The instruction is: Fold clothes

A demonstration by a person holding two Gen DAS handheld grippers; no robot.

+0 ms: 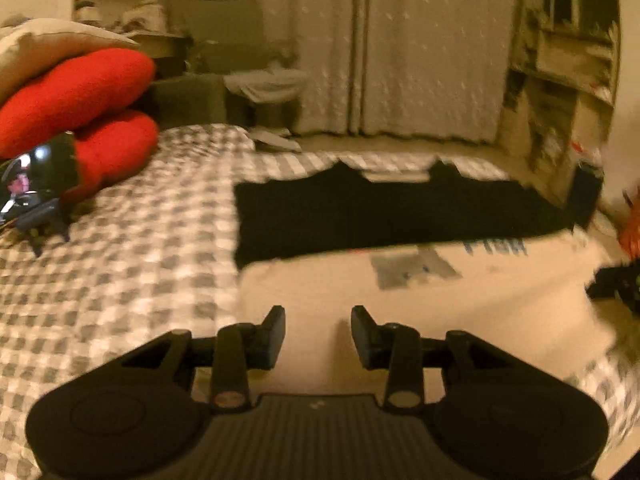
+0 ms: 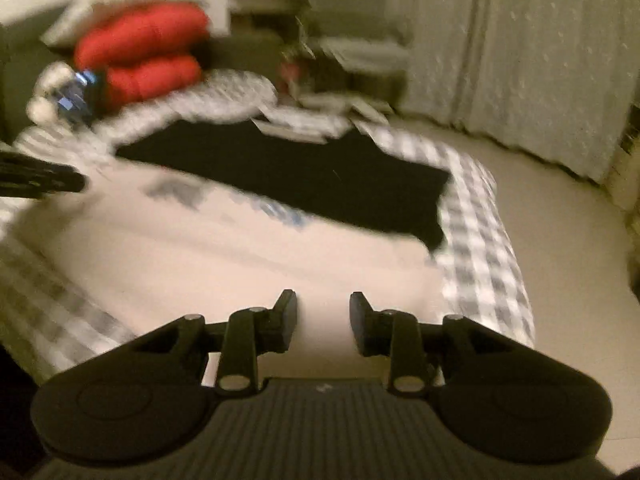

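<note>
Both grippers, left (image 1: 318, 334) & right (image 2: 323, 320), hover w/ jaws apart, empty, over cream printed garment (image 1: 400, 308) lapping black cloth (image 1: 380, 216) (checked bedspread (image 1: 120, 280) as work surface), prob. lining up an edge grab.

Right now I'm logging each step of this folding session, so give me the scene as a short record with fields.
surface: bed with grey-and-white checked cover
garments: black garment spread flat; cream garment with a blurred print, its far edge lying over the black one's near edge
left gripper: open, above the cream garment, holding nothing
right gripper: open, above the cream garment, holding nothing
other items: red cushions stacked at the far left of the bed
image quality: motion blur, print unreadable
</note>
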